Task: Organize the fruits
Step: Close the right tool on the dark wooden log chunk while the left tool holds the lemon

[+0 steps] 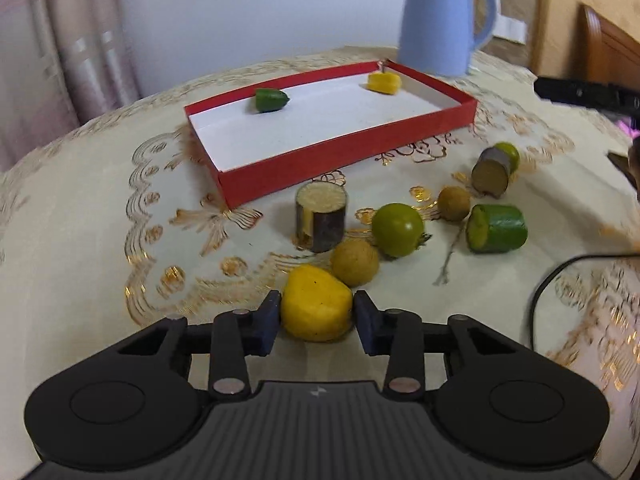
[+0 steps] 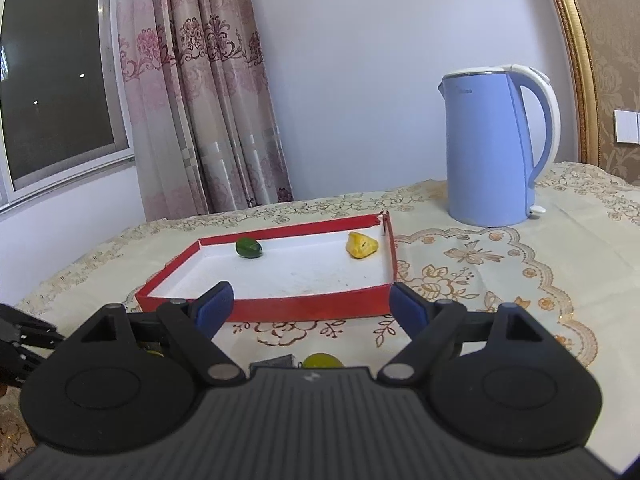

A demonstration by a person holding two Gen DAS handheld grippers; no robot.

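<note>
Left wrist view first, since that's where most of it can be seen. Biggest thing is the table (image 1: 80,216), covered in a cream cloth with gold flowers, and a blue kettle (image 1: 436,20) is parked at its far edge. Just in front of the kettle, a red box (image 1: 344,148) with a white floor is laid out, and only two pieces are found inside it so far: a green piece (image 1: 271,100) against the far wall and a yellow chunk (image 1: 384,82) tucked near the far right corner. So a start is made on the sorting, not much more.

Everything else is scattered on the cloth between the box and the near edge. A dark cane-like stub (image 1: 321,220) is stood upright just beside the box's near wall, a second stub (image 1: 493,172) is lying further right, and a green cut cylinder (image 1: 498,228) is lying below that. A green round fruit (image 1: 398,230) and two small brown round ones (image 1: 354,262) (image 1: 454,203) are bunched in the middle.

The left gripper (image 1: 316,316) is pinched on a yellow piece (image 1: 316,304), blue pads pressed against both its sides, though it looks to be sat on the cloth and not lifted yet. From the right wrist view, the right gripper (image 2: 312,308) is held over the near side of the box with its jaws spread wide and nothing between them.

Roughly seven pieces are left to be boxed, by the look of it.
</note>
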